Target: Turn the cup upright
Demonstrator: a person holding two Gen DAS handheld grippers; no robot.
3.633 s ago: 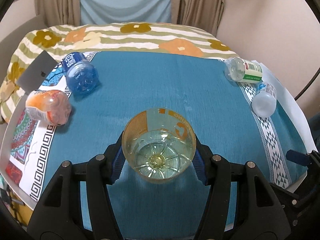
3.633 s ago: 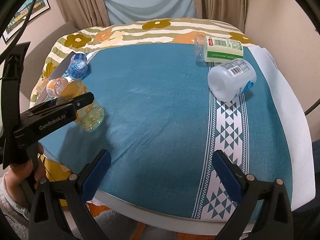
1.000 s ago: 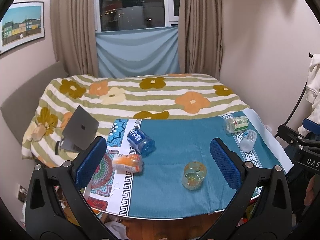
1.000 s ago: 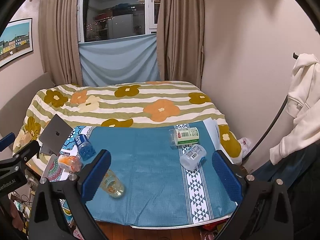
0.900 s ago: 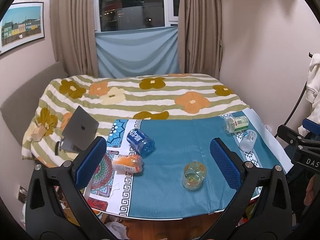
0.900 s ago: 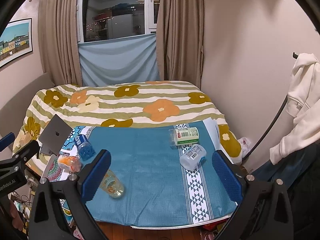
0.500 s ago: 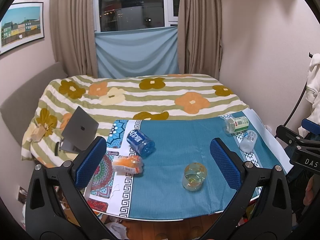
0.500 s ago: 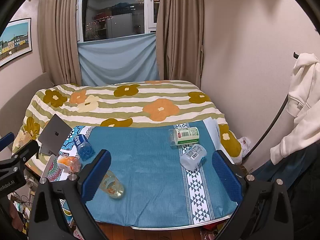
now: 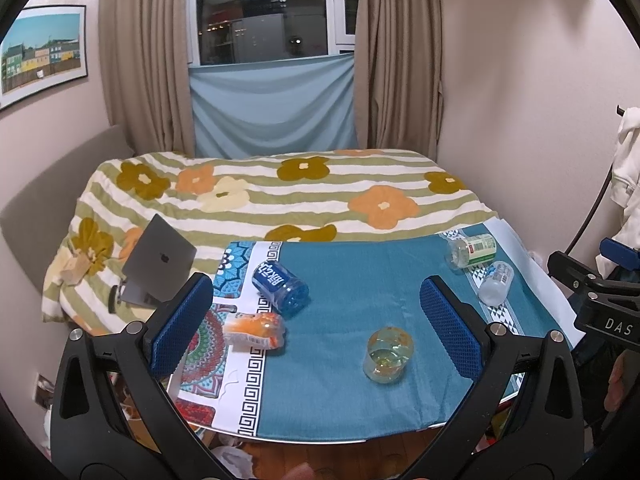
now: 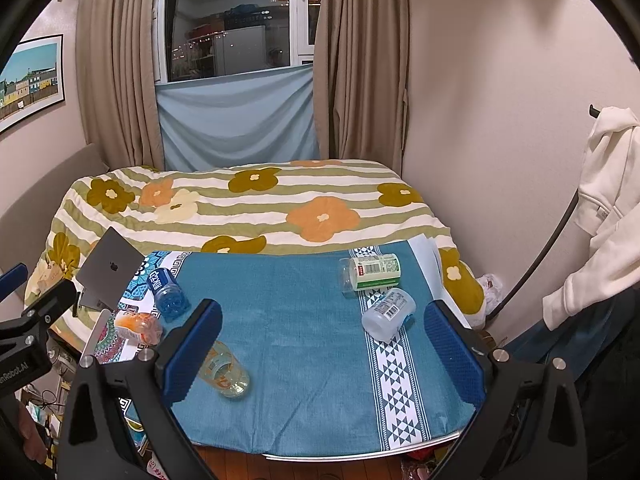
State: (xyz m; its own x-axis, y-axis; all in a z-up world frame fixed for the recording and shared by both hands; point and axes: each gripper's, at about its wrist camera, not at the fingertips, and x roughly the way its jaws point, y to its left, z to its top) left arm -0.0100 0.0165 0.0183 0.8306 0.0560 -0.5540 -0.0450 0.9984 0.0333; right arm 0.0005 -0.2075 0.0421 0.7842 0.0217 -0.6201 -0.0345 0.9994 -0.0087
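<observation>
"DAS" is read on the black body of the right gripper (image 9: 600,300) at the edge of the left view, and "nRobot.AI" on the left gripper (image 10: 24,344) in the right view. Both are held back from the table (image 9: 344,280) with jaws spread wide and empty. The clear yellowish cup (image 9: 387,354) is seen standing mouth-up on the teal cloth near the front edge. A blue-labelled bottle (image 9: 280,282), an orange bottle (image 9: 254,330), a green-labelled bottle (image 10: 370,271) and a barcoded clear bottle (image 10: 388,314) lie on their sides, well apart from the cup. An Apple-logo laptop (image 9: 158,262) rests on the flowered bedspread (image 9: 280,196).
</observation>
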